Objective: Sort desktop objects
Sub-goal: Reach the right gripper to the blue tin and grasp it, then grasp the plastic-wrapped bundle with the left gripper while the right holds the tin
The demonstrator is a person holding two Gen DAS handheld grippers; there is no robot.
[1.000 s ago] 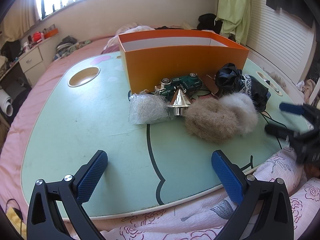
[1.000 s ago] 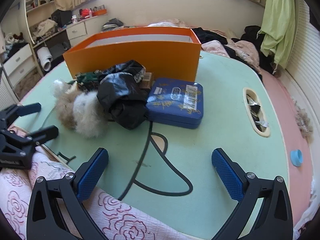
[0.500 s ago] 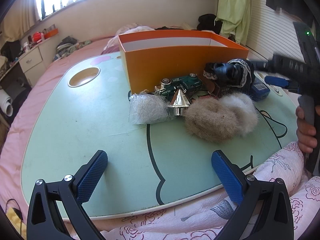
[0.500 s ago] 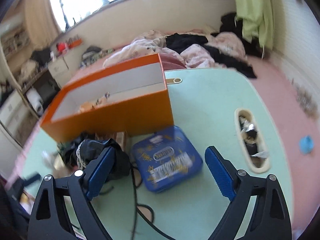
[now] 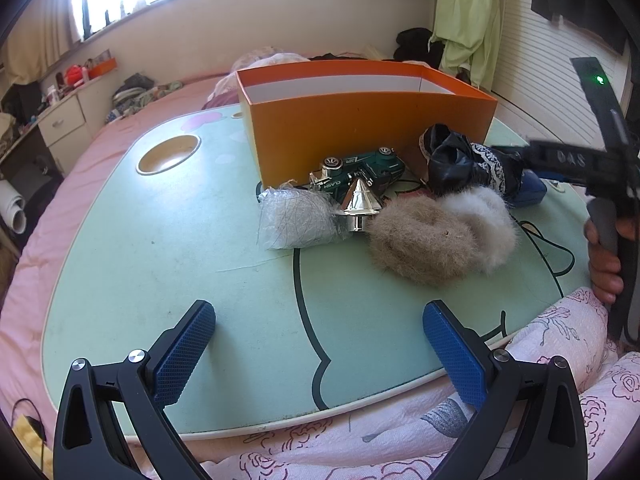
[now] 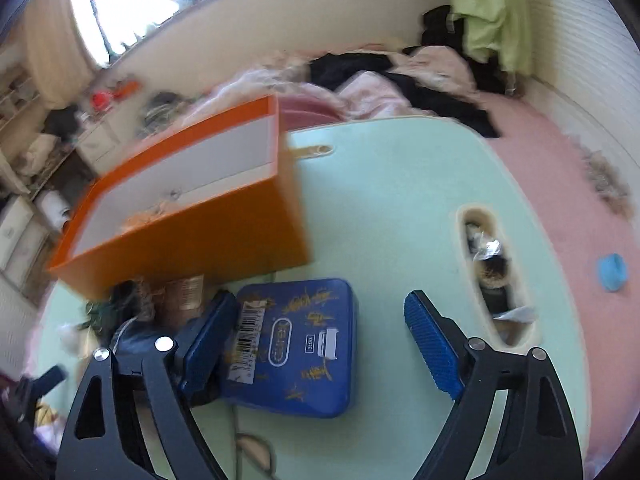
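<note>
An orange box (image 5: 360,120) stands open at the back of the green table (image 5: 180,240); it also shows in the right wrist view (image 6: 192,220). In front of it lie a green toy car (image 5: 360,170), a silver cone (image 5: 358,204), a clear bag (image 5: 294,220), two fur pieces (image 5: 432,236) and a black lace cloth (image 5: 468,164). My left gripper (image 5: 318,354) is open and empty over the near table edge. My right gripper (image 6: 318,344) is open above a blue tin (image 6: 296,344), its fingers either side of it.
A round cup hole (image 5: 168,154) sits at the table's back left. An oval slot (image 6: 492,276) with small items is right of the blue tin. Pink floral bedding (image 5: 540,400) lies along the near edge. A small blue cap (image 6: 612,272) lies on the pink bed.
My right gripper has swung from the near table edge up and over to the blue tin, beside the black cloth. The left gripper has not moved.
</note>
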